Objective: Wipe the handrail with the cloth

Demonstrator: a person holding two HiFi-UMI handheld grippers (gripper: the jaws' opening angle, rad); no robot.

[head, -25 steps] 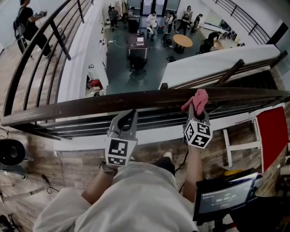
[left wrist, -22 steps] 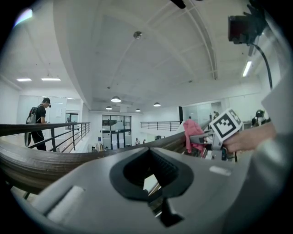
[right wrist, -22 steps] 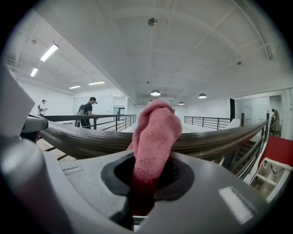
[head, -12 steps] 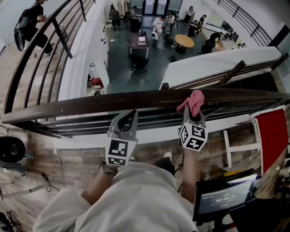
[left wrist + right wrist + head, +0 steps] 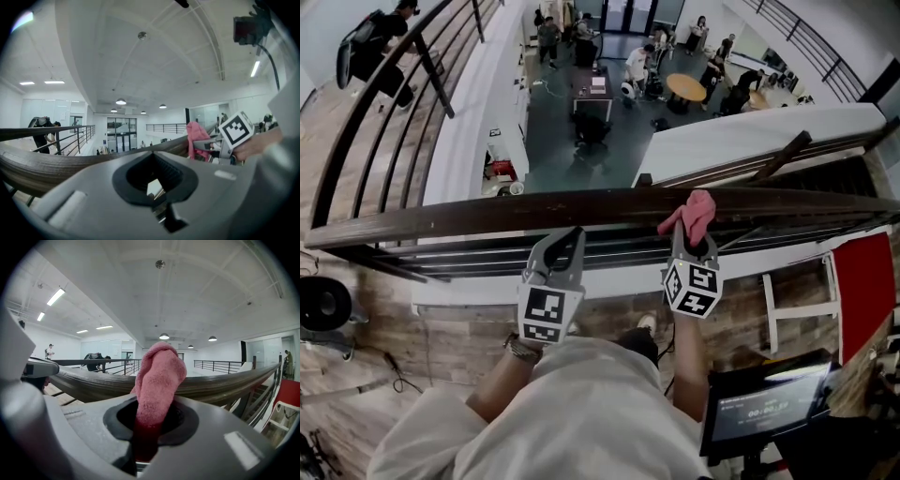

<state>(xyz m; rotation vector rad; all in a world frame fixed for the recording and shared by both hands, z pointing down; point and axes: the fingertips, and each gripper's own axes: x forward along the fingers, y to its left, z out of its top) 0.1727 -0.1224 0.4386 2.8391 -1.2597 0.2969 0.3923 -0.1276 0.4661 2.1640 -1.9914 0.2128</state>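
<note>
Right gripper (image 5: 690,244) pinches fuzzy pink cloth (image 5: 695,212) at dark wooden handrail (image 5: 534,211).

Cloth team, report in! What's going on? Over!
Right gripper shut on pink cloth, cloth at handrail. Left gripper shut, empty, near the rail. Nothing blocking it.

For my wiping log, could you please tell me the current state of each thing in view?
Cloth: bunched, clamped, lying against the handrail.
Right gripper: shut on the cloth.
Left gripper: shut, holding nothing.
Screen: lit.
</note>
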